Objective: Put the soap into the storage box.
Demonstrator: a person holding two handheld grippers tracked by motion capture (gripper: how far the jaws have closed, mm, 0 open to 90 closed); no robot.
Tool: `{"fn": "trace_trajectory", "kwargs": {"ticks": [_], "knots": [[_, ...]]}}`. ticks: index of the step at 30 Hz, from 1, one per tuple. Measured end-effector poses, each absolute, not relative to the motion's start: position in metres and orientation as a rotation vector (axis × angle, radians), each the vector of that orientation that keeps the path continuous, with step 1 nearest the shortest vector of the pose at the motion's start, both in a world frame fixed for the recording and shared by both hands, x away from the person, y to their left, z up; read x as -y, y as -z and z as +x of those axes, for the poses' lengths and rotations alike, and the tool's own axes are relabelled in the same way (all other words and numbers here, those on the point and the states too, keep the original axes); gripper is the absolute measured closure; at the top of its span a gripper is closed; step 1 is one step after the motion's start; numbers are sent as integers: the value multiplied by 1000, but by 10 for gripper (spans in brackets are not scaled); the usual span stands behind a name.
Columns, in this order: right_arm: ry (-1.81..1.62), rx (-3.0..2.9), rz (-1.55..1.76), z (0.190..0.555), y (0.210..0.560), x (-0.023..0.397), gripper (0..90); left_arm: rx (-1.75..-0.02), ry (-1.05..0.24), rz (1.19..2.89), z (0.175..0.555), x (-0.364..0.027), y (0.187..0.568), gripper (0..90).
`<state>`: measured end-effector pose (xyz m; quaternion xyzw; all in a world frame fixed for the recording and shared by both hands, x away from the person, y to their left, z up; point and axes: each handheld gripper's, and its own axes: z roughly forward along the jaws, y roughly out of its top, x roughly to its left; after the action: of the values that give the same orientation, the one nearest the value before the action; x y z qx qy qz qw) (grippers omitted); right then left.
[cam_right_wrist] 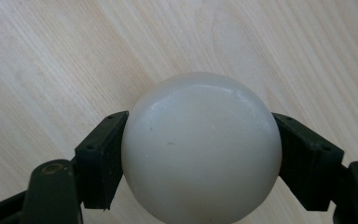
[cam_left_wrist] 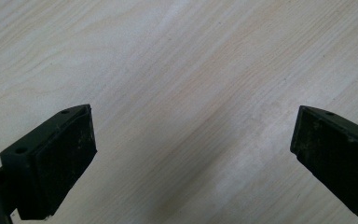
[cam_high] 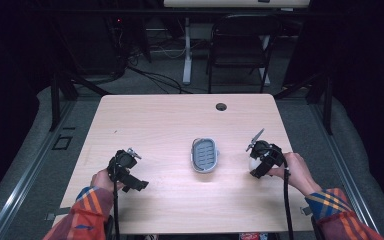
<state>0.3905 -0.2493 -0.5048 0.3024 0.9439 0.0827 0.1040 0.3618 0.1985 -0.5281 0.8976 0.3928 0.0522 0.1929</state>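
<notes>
Right gripper point(cam_right_wrist: 200, 154): jaws clamped on either side of a white ball point(cam_right_wrist: 200, 149), at the table's near right.
Left gripper point(cam_left_wrist: 193, 154): jaws spread wide with bare wood between them, at the near left.
Grey tray point(cam_high: 204, 155): between the two grippers, near the middle.
Table point(cam_high: 180, 120): pale wood, a round hole point(cam_high: 221, 106) at its far edge.

Glossy smooth ball point(cam_right_wrist: 201, 147); matt wood table point(cam_high: 165, 115)
</notes>
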Motion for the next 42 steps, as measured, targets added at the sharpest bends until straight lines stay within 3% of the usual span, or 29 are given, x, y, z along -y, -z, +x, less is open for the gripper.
{"fn": "trace_trajectory", "kwargs": {"ticks": [42], "knots": [[-266,-2786,832,417,495,215,240,-1098,-148,2523,361,-198,528,0]]}}
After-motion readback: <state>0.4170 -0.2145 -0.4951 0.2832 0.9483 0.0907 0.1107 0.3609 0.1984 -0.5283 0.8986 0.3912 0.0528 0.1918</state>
